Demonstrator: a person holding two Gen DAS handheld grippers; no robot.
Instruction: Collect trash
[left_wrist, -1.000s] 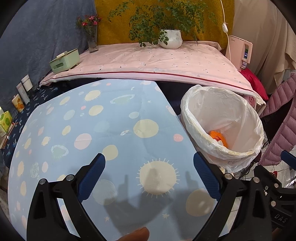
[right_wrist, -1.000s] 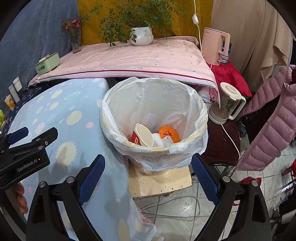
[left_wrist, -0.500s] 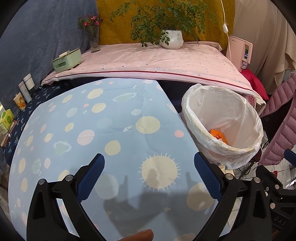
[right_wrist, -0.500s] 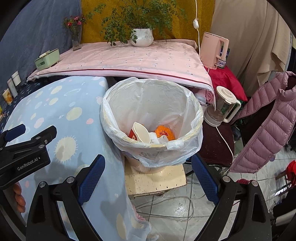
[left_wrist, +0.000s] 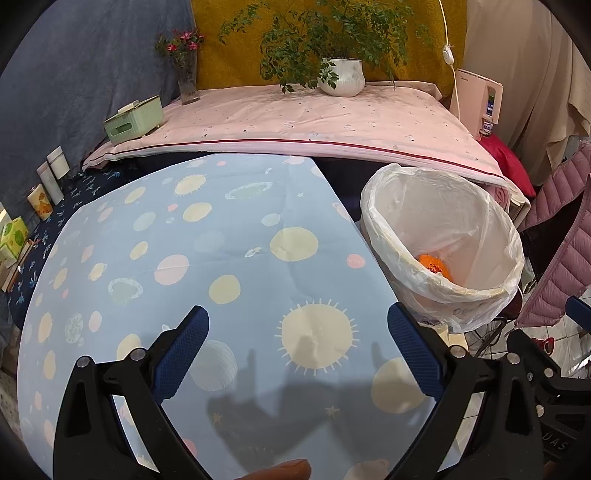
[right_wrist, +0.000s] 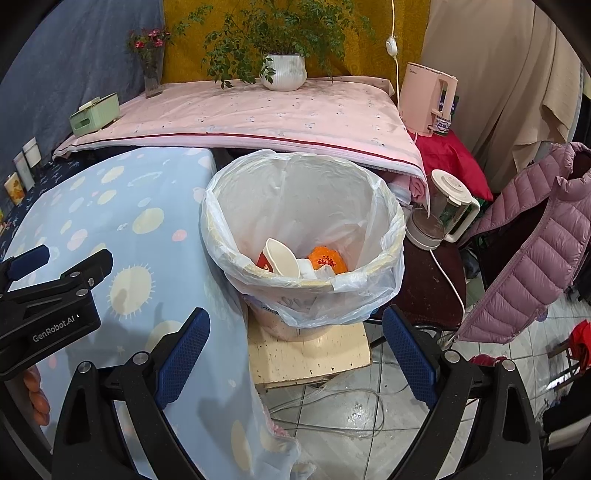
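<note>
A bin lined with a white plastic bag stands on a board right of the table; it also shows in the left wrist view. Inside lie a crushed paper cup, white scraps and an orange wrapper, which shows in the left wrist view too. My left gripper is open and empty above the blue planet-print tablecloth. My right gripper is open and empty, in front of the bin and above the floor. The left gripper's body shows at the left of the right wrist view.
A pink-covered shelf behind holds a potted plant, a flower vase and a green tissue box. A pink kettle, a blender jug and a mauve puffer jacket stand right of the bin. Cables lie on the tiled floor.
Both grippers have drawn back and slightly up from the table and the bin. Both stay open and empty. The bin's contents have not moved.
</note>
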